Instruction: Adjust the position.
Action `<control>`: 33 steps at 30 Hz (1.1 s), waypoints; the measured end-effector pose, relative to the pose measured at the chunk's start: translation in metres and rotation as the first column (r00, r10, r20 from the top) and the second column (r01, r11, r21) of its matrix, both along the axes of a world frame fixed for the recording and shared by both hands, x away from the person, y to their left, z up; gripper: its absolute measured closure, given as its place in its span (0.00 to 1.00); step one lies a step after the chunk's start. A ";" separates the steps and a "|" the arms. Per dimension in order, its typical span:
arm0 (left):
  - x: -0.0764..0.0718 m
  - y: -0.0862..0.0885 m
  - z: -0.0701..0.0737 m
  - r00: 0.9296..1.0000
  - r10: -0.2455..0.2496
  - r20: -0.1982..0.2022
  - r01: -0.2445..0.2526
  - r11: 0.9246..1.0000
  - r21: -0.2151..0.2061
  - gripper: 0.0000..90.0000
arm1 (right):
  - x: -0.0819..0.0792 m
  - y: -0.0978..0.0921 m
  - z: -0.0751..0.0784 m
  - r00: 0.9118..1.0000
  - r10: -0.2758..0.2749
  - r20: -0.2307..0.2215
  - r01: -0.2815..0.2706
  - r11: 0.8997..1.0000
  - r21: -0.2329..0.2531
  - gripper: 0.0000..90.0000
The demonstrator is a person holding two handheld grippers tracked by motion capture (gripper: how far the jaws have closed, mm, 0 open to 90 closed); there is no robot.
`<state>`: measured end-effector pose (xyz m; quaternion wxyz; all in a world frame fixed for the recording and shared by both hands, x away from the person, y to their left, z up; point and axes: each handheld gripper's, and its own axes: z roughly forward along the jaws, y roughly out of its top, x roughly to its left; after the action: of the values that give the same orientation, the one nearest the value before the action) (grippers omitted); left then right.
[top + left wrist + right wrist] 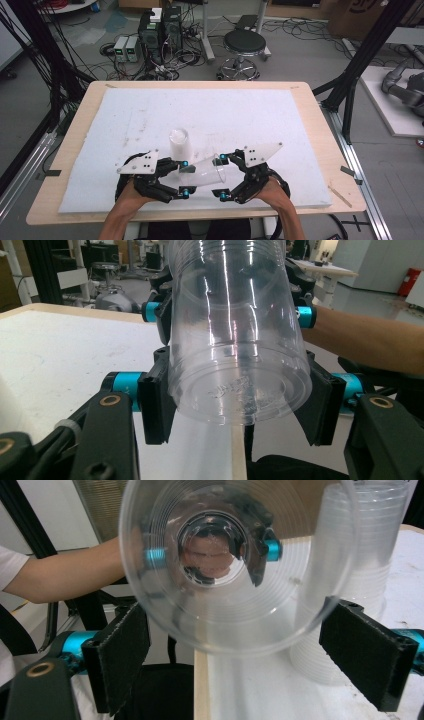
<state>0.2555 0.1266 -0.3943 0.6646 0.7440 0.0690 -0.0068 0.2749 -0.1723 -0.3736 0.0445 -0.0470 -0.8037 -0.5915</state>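
Observation:
A clear plastic cup [207,172] lies on its side in the air between my two grippers, near the table's front edge. My left gripper [185,178] is shut on its base; in the left gripper view both black pads [155,405] press against the cup's bottom [235,390]. My right gripper [222,176] stands open at the cup's mouth, and in the right gripper view the rim [235,605] faces the camera with the right pad [365,655] well clear of it. An upright stack of clear cups [179,142] stands just behind.
A white foam board [250,115] covers the wooden table [325,150]. The cup stack [370,555] is close beside the right gripper's far jaw. A stool [244,45] and computer boxes [160,30] sit on the floor beyond the table.

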 end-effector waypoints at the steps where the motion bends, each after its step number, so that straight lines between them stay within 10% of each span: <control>1: 0.000 0.000 0.000 1.000 0.000 0.001 0.000 1.000 0.001 0.46 | 0.000 0.001 0.000 1.000 -0.001 0.003 0.001 1.000 0.003 0.14; 33: -0.003 -0.008 -0.003 0.999 -0.037 0.015 0.037 0.999 0.006 0.46 | 0.002 0.008 0.003 0.998 0.066 -0.010 -0.065 0.993 0.099 0.22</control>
<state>0.2528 0.1185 -0.3977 0.6627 0.7470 0.0504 -0.0133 0.2769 -0.1638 -0.3705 0.0715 -0.0225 -0.7742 -0.6285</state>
